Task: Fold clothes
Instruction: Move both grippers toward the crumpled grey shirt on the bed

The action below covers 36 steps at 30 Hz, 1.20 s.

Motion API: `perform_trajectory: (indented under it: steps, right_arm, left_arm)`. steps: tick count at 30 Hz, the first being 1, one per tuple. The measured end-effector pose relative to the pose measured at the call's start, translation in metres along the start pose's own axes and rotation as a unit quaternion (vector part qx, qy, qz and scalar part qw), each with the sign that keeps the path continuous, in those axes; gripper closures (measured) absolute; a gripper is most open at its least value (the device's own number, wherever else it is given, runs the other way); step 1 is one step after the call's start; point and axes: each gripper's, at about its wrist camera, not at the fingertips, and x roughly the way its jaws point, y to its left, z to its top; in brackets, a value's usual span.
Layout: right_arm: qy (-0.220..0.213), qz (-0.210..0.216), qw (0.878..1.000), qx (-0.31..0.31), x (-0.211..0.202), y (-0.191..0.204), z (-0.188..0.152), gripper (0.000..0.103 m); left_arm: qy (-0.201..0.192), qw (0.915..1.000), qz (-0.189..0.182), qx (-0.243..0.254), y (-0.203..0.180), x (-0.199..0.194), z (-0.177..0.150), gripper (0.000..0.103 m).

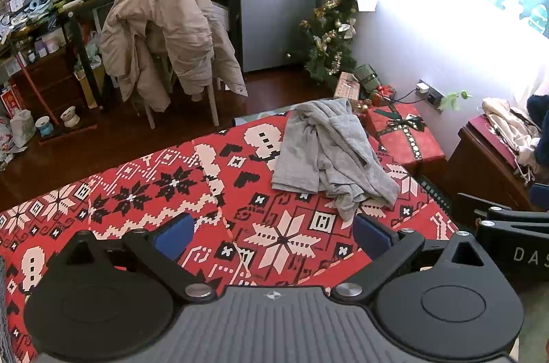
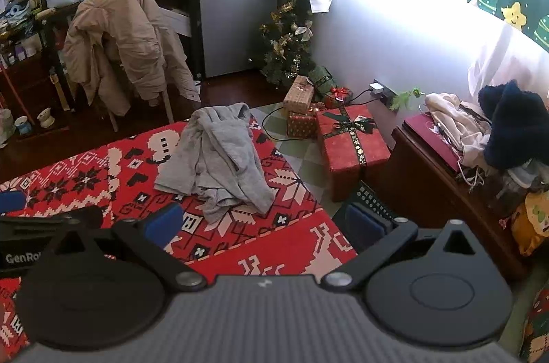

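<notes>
A crumpled grey garment lies in a heap near the far right corner of a table covered by a red patterned cloth. My left gripper hovers over the cloth short of the garment, its blue pads wide apart with nothing between them. The right wrist view shows the same grey garment ahead and to the left. My right gripper stands open at the table's right edge, one pad over the cloth, the other past the edge. The left gripper's body shows at the left.
A chair draped with a beige jacket stands beyond the table. A small Christmas tree and wrapped gift boxes sit on the floor to the right. A wooden side table piled with clothes is at the far right.
</notes>
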Motion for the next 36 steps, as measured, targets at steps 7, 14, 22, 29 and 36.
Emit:
perform_trajectory:
  steps: [7,14,22,29,36]
  right_arm:
    - [-0.007,0.002,1.000,-0.007,-0.004,0.005,0.001,0.001]
    - [-0.014,0.004,1.000,-0.013,-0.009,0.008,0.000,0.001]
    - [-0.020,0.015,1.000,-0.006,-0.014,0.005,-0.004,0.001]
    - [-0.022,0.015,1.000,-0.012,-0.012,0.007,-0.006,0.001]
    - [-0.025,0.020,0.999,-0.012,-0.008,0.005,-0.008,0.001]
  left_arm:
    - [-0.001,1.0000,-0.002,-0.008,0.010,-0.005,0.000,0.003]
    - [0.000,0.9999,-0.003,-0.012,0.011,-0.007,-0.002,0.003]
    - [0.000,0.9998,-0.010,-0.019,0.012,-0.006,-0.006,0.003]
    - [-0.006,0.9999,0.011,-0.003,0.006,-0.006,-0.008,0.003]
    - [-0.004,0.9999,0.007,-0.008,0.004,-0.002,-0.008,0.003]
